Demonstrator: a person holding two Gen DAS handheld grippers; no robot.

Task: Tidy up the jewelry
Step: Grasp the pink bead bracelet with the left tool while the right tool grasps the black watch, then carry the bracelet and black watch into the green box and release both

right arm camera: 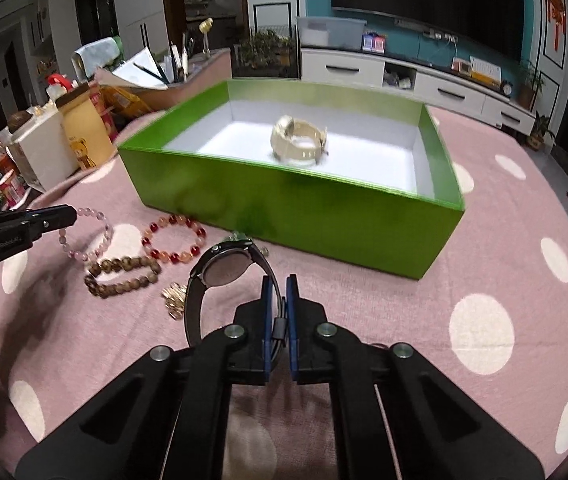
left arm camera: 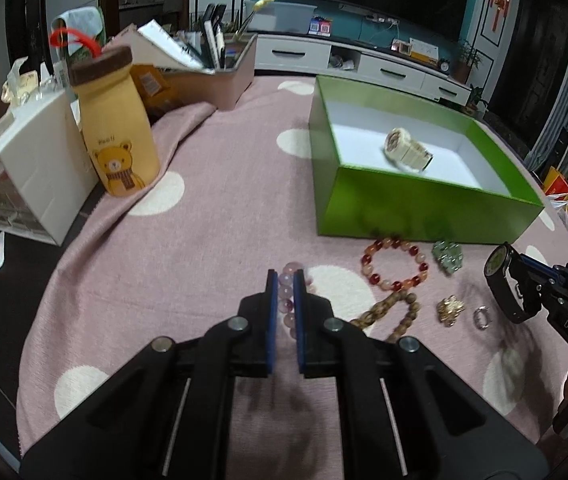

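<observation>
Both grippers, left and right, were clamped: one on a pink bracelet, one on a dark watch's strap, presumably bound for the green box holding a cream watch.

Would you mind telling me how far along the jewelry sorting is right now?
Done: one cream watch lies in the green box. In hand: the left tool grips the pink bead bracelet; the right tool grips the black watch. Left on the cloth: red bracelet, brown bracelet, green stone, gold piece, ring.
</observation>
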